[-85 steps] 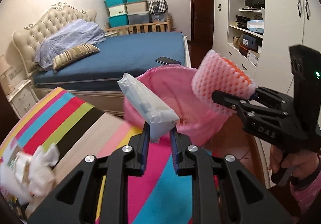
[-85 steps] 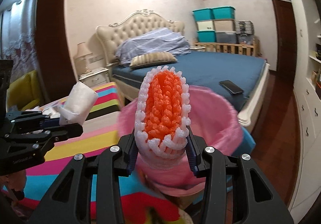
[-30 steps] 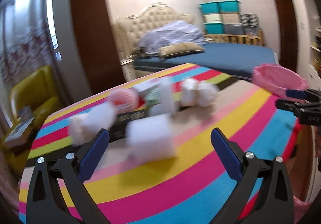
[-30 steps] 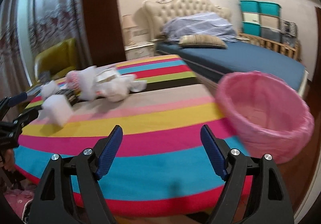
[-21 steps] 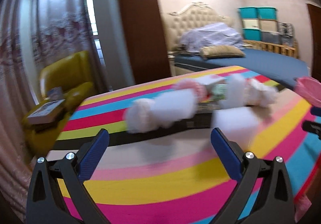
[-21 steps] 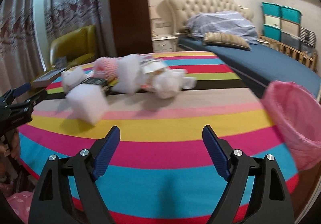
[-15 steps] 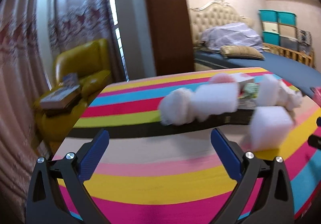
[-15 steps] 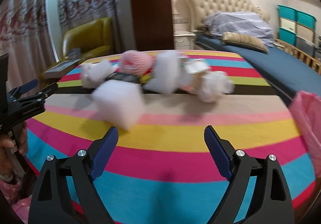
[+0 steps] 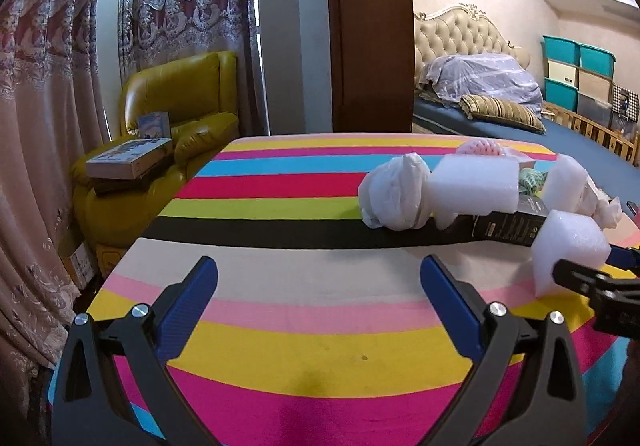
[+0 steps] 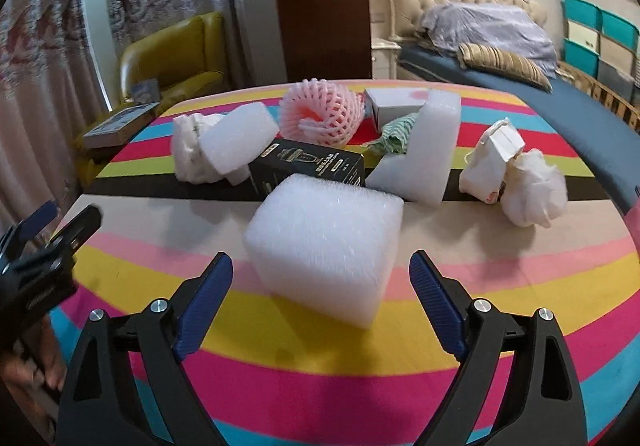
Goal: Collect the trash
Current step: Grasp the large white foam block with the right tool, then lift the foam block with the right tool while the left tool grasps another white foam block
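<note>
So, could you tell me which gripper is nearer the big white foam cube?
Right gripper: the foam cube sits just ahead of its open jaws. Left gripper is off to the side.

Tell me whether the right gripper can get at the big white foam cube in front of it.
Probably yes. The right gripper has its jaws wide open, the foam cube lies just ahead on the striped tablecloth, and nothing sits between them. The cube looks about as wide as the gap.

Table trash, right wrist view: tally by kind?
White foam blocks: 3
Pink foam fruit net: 1
Boxes: 2, black and white
Crumpled white wads: 3
Green cloth scrap: 1
Total: 10
</note>
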`<move>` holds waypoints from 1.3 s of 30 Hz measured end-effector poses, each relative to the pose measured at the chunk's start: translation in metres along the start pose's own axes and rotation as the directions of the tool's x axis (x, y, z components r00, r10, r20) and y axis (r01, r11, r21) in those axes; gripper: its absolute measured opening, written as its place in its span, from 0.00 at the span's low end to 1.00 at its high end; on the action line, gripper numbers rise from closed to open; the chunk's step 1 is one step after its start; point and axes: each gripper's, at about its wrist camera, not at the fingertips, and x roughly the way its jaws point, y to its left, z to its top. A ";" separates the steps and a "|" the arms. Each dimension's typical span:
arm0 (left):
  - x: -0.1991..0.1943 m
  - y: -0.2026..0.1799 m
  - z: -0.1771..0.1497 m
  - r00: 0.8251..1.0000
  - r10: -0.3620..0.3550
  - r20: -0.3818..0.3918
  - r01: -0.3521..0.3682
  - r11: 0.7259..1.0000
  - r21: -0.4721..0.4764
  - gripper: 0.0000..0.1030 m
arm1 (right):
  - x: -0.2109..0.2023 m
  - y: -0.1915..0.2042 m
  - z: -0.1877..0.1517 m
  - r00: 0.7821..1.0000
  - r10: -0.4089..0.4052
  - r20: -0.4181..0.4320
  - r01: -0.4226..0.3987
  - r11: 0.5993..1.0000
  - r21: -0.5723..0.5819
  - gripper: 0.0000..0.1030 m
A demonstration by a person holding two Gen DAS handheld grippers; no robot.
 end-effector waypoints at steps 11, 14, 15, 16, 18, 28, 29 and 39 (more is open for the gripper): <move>-0.011 -0.015 -0.002 0.999 0.004 0.048 -0.007 0.998 0.055 0.95 | 0.002 -0.013 0.003 0.999 -0.033 0.004 0.033 0.999 0.009 0.68; -0.010 -0.020 -0.002 0.999 0.010 0.044 -0.014 0.997 0.080 0.95 | -0.011 -0.020 -0.001 0.998 -0.035 0.048 0.035 0.999 0.000 0.63; -0.010 -0.022 -0.001 0.999 0.006 0.040 -0.009 0.996 0.084 0.95 | -0.015 -0.023 -0.001 0.997 -0.038 0.064 0.039 0.999 -0.005 0.63; -0.010 -0.024 -0.001 0.999 -0.007 0.035 0.004 0.997 0.082 0.95 | -0.020 -0.027 -0.002 0.996 -0.042 0.084 0.043 0.999 -0.011 0.63; -0.009 -0.027 0.001 0.999 -0.050 0.011 0.049 0.997 0.061 0.95 | -0.029 -0.035 -0.002 0.992 -0.056 0.116 0.057 0.998 -0.011 0.63; 0.007 -0.068 0.024 0.974 -0.213 -0.072 0.212 0.977 -0.021 0.95 | -0.048 -0.091 -0.002 0.978 -0.121 0.172 0.109 0.991 0.078 0.63; 0.010 -0.073 0.026 0.973 -0.218 -0.076 0.216 0.976 -0.031 0.95 | -0.048 -0.094 -0.002 0.978 -0.121 0.172 0.108 0.991 0.083 0.63; 0.034 -0.124 0.052 0.981 -0.180 -0.078 0.171 0.980 -0.105 0.95 | -0.053 -0.121 -0.013 0.975 -0.116 0.189 0.094 0.988 0.121 0.63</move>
